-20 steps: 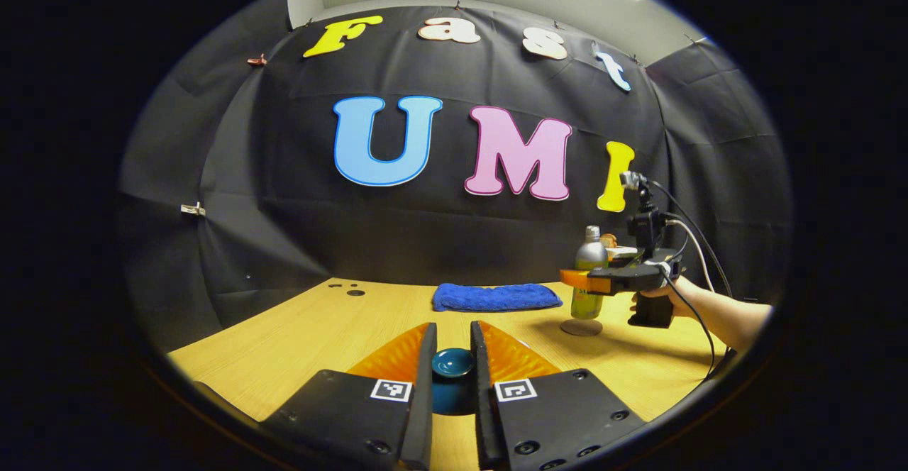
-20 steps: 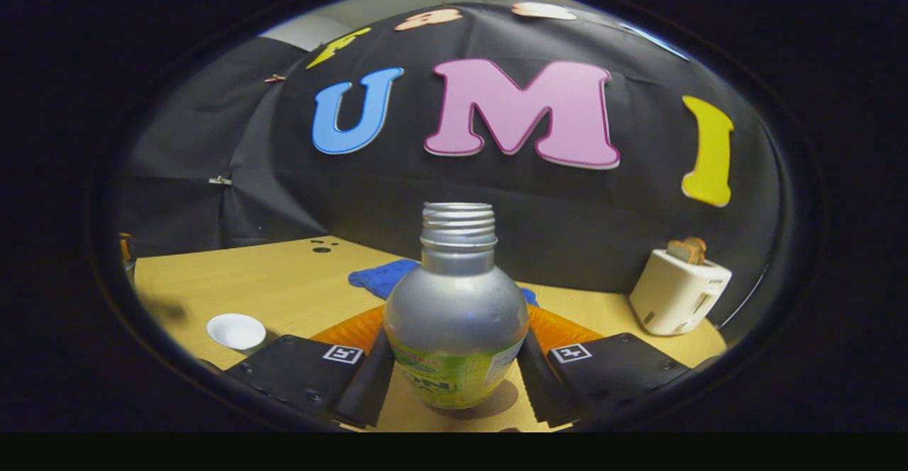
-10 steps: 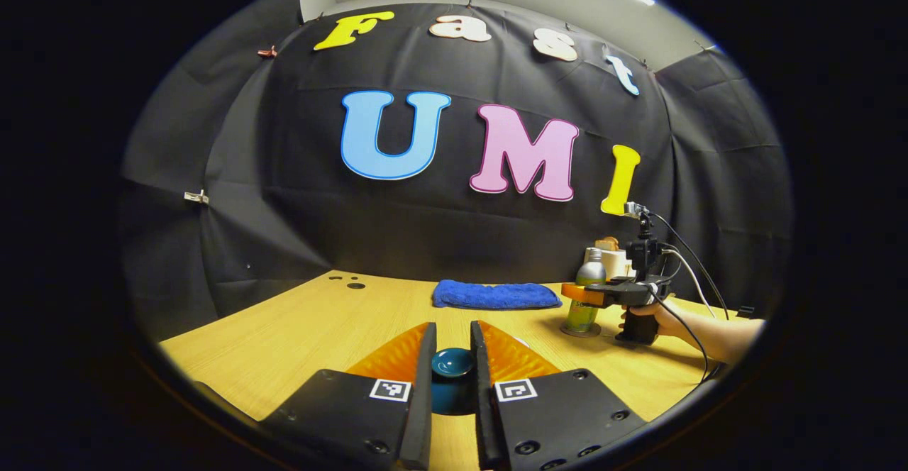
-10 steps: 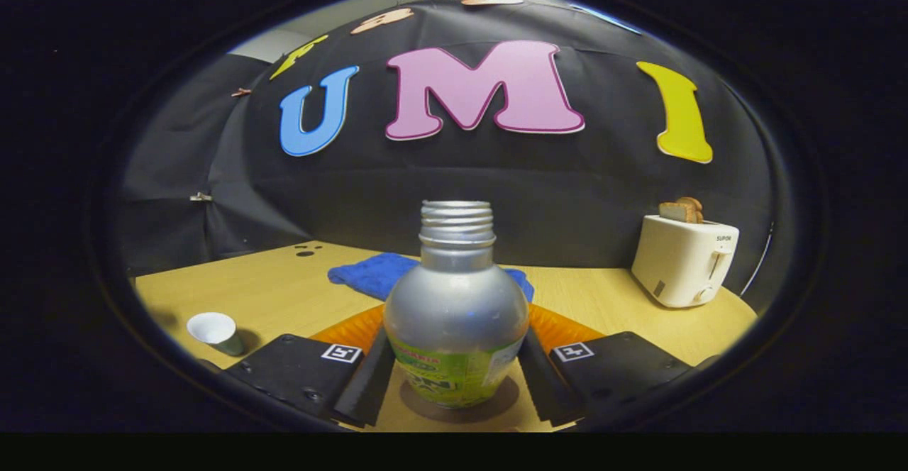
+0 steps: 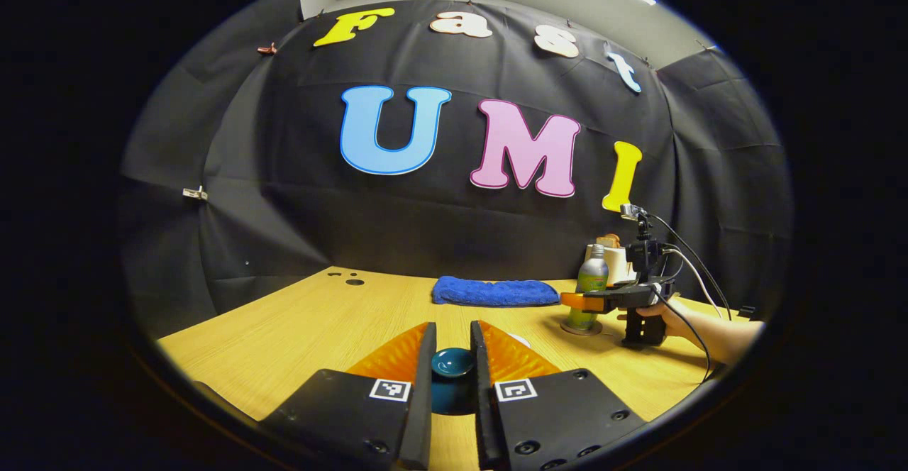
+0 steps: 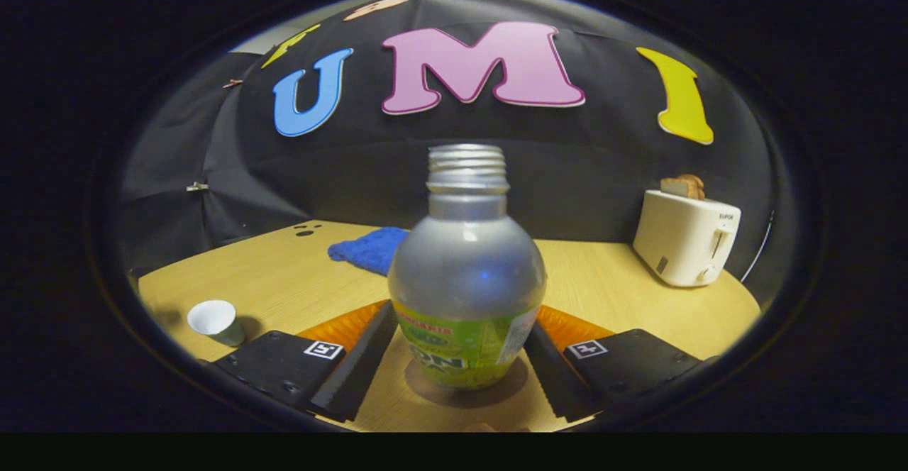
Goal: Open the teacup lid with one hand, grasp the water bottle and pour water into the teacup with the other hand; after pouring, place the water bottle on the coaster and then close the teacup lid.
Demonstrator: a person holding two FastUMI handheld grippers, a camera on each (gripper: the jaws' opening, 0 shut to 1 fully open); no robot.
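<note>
Two grippers, bottle set on the coaster point(image 6: 464, 391).
Right gripper point(image 6: 461, 364) spread apart around the bottle point(image 6: 467, 294); left gripper point(image 5: 454, 379) clamped on the lid point(image 5: 452, 363).

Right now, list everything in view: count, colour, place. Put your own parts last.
silver metal water bottle with green label: 1, silver and green, upright and uncapped on the coaster
round brown coaster: 1, brown, on the table's right side
dark teal teacup lid: 1, teal, between the left gripper's fingers
small teacup: 1, white inside, lidless, table's left part in the right gripper view
folded blue towel: 1, blue, at the table's back
white toaster: 1, white, far right, toast in the slots
light wooden table: 1, tan
left gripper: 1, black and orange, shut on the lid
right gripper: 1, open around the bottle
hand: 1, holding the right gripper
</note>
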